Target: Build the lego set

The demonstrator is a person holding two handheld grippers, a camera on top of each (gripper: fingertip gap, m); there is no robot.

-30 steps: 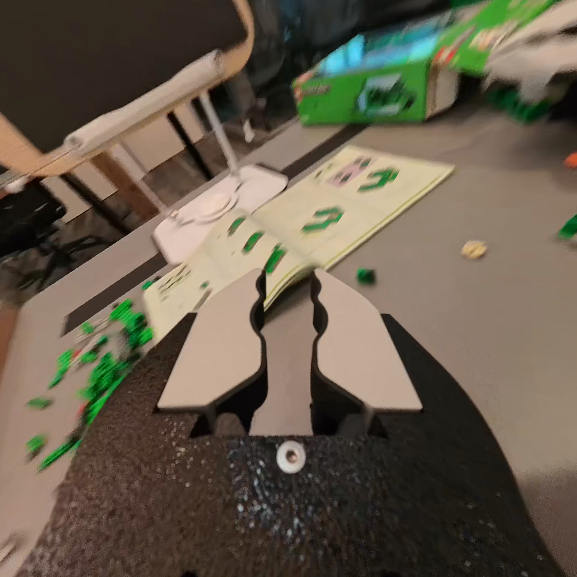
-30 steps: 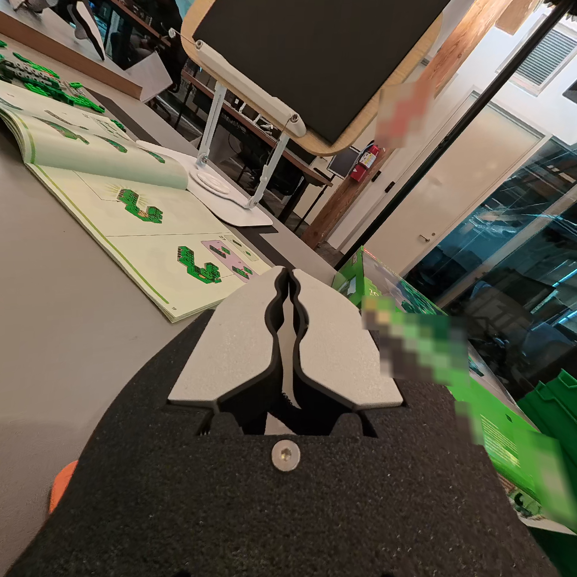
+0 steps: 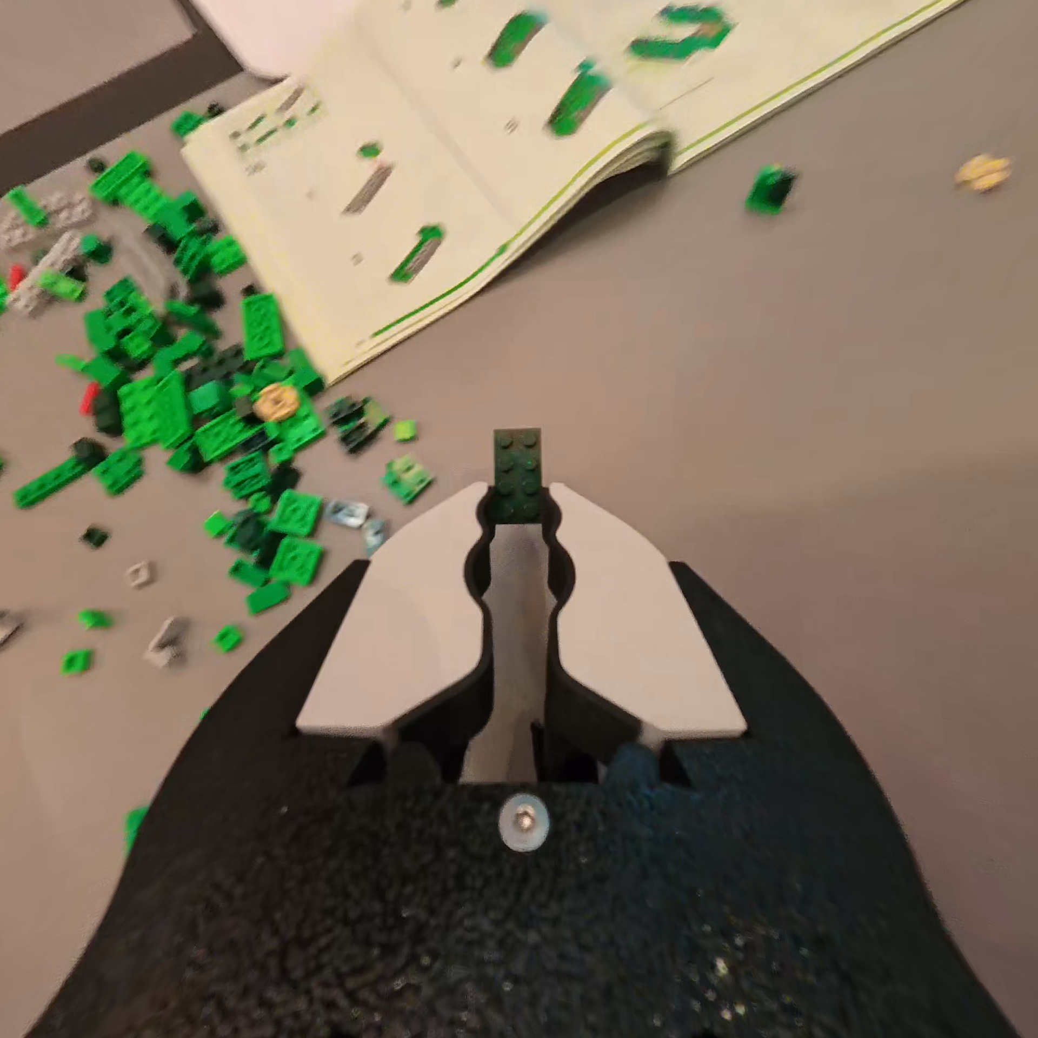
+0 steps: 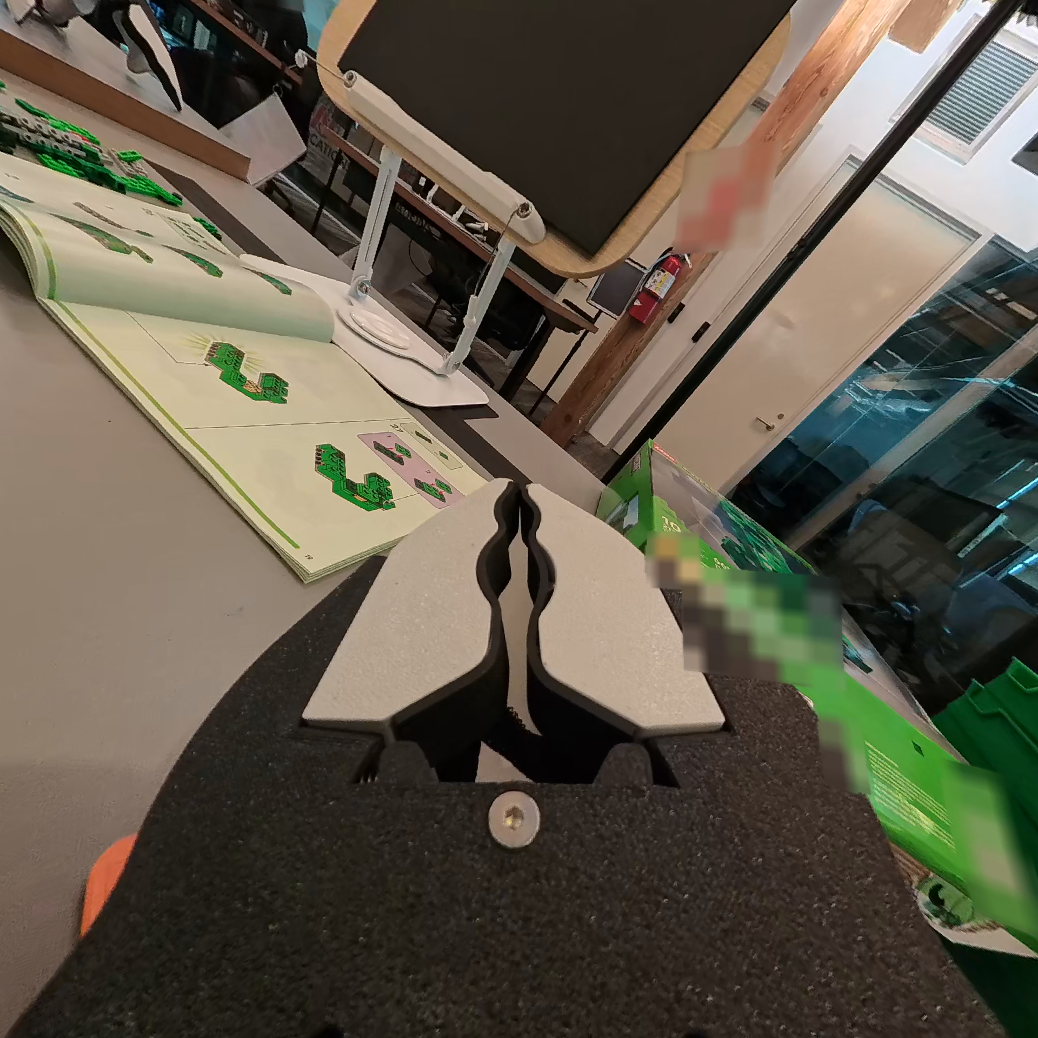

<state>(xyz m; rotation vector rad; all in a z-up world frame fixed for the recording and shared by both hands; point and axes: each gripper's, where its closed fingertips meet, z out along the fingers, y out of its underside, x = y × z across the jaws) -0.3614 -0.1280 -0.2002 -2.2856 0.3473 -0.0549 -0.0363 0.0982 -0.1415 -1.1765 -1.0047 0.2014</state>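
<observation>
My left gripper (image 3: 517, 494) is shut on a dark green two-by-four brick (image 3: 517, 469). The brick sticks out forward from the fingertips above the grey table (image 3: 786, 449). It looks sharp while the table behind is blurred. A pile of loose green, grey and red pieces (image 3: 185, 393) lies to the left of the gripper. The open instruction booklet (image 3: 449, 168) lies beyond it and also shows in the right wrist view (image 4: 253, 421). My right gripper (image 4: 519, 494) is shut and empty, held low over the table near the booklet's corner.
A single green piece (image 3: 770, 188) and a tan round piece (image 3: 983, 171) lie right of the booklet. A white stand (image 4: 427, 382) holding a dark board sits behind the booklet. A green set box (image 4: 702, 533) and a green bin (image 4: 1000, 719) are at the right. An orange object (image 4: 107, 882) shows at the lower left.
The left gripper has swung down and left toward the pile, its fingers have narrowed, and it now holds the dark green brick. The right gripper has barely moved.
</observation>
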